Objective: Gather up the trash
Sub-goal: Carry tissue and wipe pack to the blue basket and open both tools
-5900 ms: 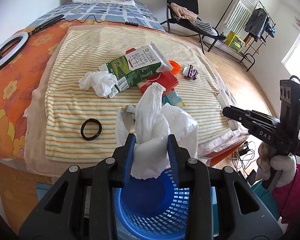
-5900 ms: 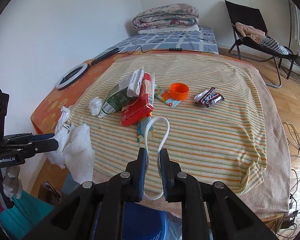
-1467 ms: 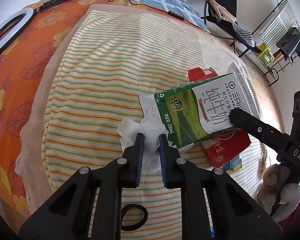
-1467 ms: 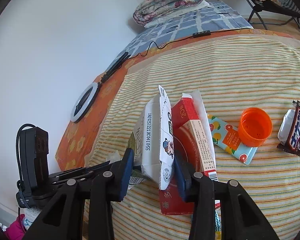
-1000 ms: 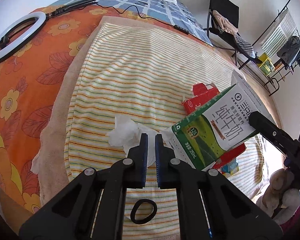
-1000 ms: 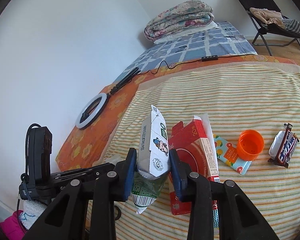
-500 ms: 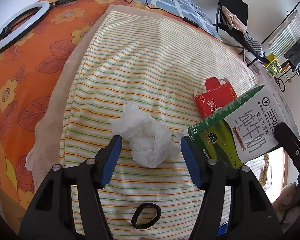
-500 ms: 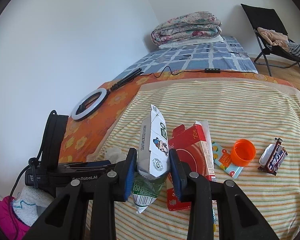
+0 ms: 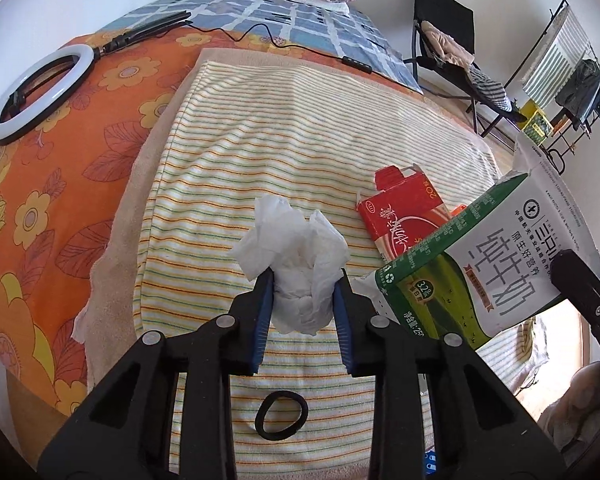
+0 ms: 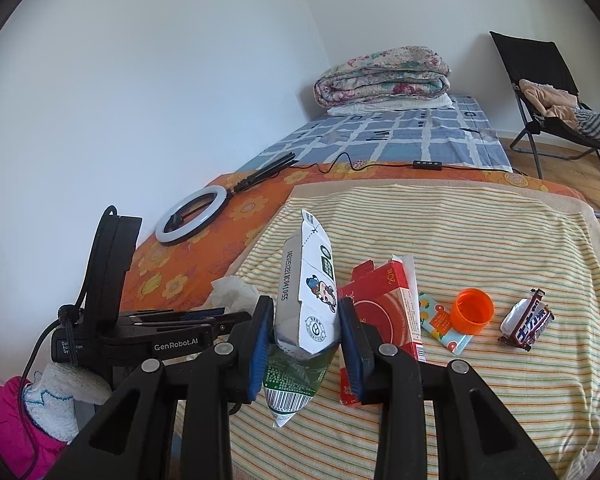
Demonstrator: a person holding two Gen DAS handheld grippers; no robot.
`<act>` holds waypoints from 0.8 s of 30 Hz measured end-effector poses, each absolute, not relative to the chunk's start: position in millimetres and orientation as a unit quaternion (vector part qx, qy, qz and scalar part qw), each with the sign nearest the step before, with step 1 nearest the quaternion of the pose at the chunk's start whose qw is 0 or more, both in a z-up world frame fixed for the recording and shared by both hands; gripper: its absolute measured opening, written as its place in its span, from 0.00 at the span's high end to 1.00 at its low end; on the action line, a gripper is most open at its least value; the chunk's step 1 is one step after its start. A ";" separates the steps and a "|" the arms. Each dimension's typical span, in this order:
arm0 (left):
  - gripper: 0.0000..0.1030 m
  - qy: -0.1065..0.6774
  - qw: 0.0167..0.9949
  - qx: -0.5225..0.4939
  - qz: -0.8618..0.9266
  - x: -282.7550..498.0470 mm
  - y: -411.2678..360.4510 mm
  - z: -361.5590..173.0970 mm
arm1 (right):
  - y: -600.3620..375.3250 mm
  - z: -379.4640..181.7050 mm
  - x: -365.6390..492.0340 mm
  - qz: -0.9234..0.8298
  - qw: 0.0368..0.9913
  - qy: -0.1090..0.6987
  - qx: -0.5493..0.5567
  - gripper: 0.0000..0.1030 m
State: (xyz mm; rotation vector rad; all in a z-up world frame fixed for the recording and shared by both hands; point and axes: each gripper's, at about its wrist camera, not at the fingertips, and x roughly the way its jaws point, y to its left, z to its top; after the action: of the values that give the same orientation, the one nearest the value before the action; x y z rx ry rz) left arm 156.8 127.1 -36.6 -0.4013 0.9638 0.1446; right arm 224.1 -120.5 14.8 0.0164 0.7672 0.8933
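My left gripper (image 9: 303,286) is shut on a crumpled white tissue (image 9: 296,248) and holds it above the striped towel (image 9: 300,128). A green and white milk carton (image 10: 306,300) hangs tilted in my right gripper (image 10: 304,330), which is shut on it; the carton (image 9: 496,268) also fills the right of the left wrist view. On the towel (image 10: 480,232) lie a red box (image 10: 384,308), an orange cap (image 10: 471,311), a small fruit-print packet (image 10: 440,322) and a dark snack wrapper (image 10: 526,322). The left gripper (image 10: 236,316) shows at left with the tissue (image 10: 232,292).
A black ring (image 9: 281,418) lies on the towel near its front edge. A ring light (image 9: 40,92) and cable rest on the orange flowered cover. Folded quilts (image 10: 380,76) sit at the bed's far end, a black chair (image 10: 548,92) stands right. A gloved hand (image 10: 56,400) holds the left gripper.
My left gripper, open around the tissue half a second ago, has shut on it and raised it off the towel. The right gripper keeps the carton lifted.
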 end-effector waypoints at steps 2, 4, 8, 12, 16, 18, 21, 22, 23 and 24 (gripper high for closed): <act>0.73 0.455 0.869 -0.185 0.062 148.4 121.7 -28.5 | -126.0 20.3 213.8 0.424 0.833 0.355 0.000 0.68; 0.73 0.451 0.873 -0.178 0.053 140.1 115.1 -21.9 | -131.6 24.2 203.8 0.424 0.835 0.351 -0.009 0.68; 0.73 0.444 0.881 -0.160 0.038 123.5 99.0 -9.9 | -147.2 28.8 185.9 0.427 0.834 0.350 -0.015 0.68; 0.73 0.438 0.888 -0.140 0.022 102.1 79.9 -2.3 | -169.1 31.6 164.8 0.424 0.837 0.345 -0.027 0.68; 0.73 0.441 0.889 -0.124 -0.001 79.3 56.7 -2.4 | -189.9 32.6 146.6 0.422 0.836 0.349 -0.028 0.68; 0.73 0.443 0.889 -0.116 -0.011 67.9 44.3 -4.5 | -199.8 30.9 136.2 0.421 0.835 0.353 -0.030 0.68; 0.73 0.448 0.888 -0.103 -0.024 51.3 26.5 -10.3 | -211.5 27.6 119.9 0.420 0.834 0.356 -0.039 0.68; 0.73 0.451 0.886 -0.101 -0.028 46.6 21.7 -13.0 | -214.8 26.5 113.9 0.419 0.834 0.356 -0.043 0.68; 0.73 0.455 0.884 -0.100 -0.031 41.6 17.3 -16.4 | -217.9 25.4 107.7 0.419 0.834 0.357 -0.047 0.68; 0.73 0.459 0.882 -0.100 -0.036 36.4 12.8 -20.6 | -220.3 23.8 103.2 0.418 0.833 0.359 -0.050 0.68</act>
State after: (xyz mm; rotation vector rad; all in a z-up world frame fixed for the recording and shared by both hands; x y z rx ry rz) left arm 36.4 12.8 -20.6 -0.2083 0.9559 -0.0751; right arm 103.2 -220.3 23.8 -0.1053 0.7617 0.8870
